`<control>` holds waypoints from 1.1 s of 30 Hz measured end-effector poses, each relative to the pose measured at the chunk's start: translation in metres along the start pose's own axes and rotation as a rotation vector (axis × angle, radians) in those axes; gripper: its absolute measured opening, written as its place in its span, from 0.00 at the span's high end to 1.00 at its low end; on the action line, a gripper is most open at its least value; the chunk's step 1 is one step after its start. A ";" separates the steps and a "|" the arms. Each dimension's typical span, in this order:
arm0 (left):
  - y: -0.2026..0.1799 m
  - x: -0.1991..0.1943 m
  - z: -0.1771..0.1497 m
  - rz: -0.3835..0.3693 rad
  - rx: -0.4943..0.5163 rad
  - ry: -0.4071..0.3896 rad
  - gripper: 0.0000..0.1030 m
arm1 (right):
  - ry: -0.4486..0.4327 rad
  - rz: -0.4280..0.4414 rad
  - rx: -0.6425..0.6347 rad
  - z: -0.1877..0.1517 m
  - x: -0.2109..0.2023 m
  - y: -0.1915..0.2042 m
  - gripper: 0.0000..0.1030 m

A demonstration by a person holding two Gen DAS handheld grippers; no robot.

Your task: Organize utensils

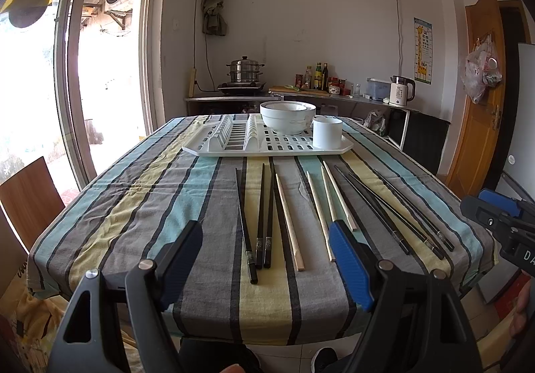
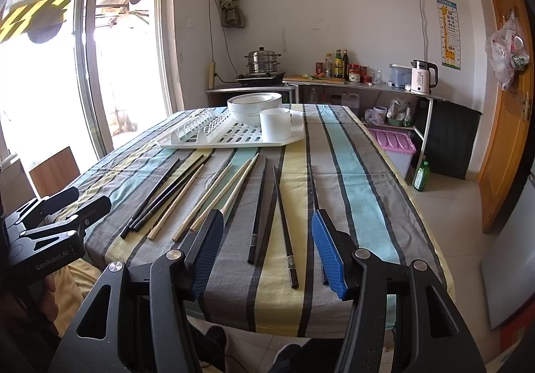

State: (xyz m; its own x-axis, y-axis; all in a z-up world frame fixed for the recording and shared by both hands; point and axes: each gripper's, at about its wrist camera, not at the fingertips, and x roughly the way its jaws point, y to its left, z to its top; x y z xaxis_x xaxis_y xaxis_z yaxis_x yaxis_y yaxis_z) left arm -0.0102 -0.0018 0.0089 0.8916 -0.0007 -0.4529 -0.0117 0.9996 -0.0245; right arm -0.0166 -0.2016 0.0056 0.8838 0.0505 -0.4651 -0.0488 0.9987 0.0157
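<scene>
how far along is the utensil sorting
Nothing looks done yet. The black chopsticks and wooden chopsticks all lie loose on the striped tablecloth. Both left gripper and right gripper hover open and empty. The white cup on the drying rack holds none.

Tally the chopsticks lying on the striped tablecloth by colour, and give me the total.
Black chopsticks: 6
Wooden chopsticks: 4
Total: 10
</scene>
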 end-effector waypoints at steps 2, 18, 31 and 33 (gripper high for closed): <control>0.000 0.000 0.000 0.003 0.001 -0.001 0.22 | -0.001 -0.002 0.000 0.000 0.000 0.001 0.46; 0.000 -0.002 0.000 0.011 0.007 -0.009 0.22 | -0.004 0.001 0.000 -0.002 0.001 0.002 0.46; -0.001 -0.002 -0.001 0.012 0.013 -0.012 0.22 | -0.004 0.003 0.004 -0.002 0.000 0.000 0.46; -0.001 -0.002 -0.001 0.012 0.013 -0.012 0.22 | -0.006 0.002 0.002 -0.002 0.000 0.000 0.46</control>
State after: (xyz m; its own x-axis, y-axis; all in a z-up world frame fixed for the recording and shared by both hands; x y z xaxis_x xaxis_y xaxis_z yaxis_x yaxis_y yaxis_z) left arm -0.0124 -0.0030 0.0091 0.8967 0.0118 -0.4425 -0.0168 0.9998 -0.0075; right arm -0.0178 -0.2012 0.0042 0.8864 0.0526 -0.4600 -0.0499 0.9986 0.0182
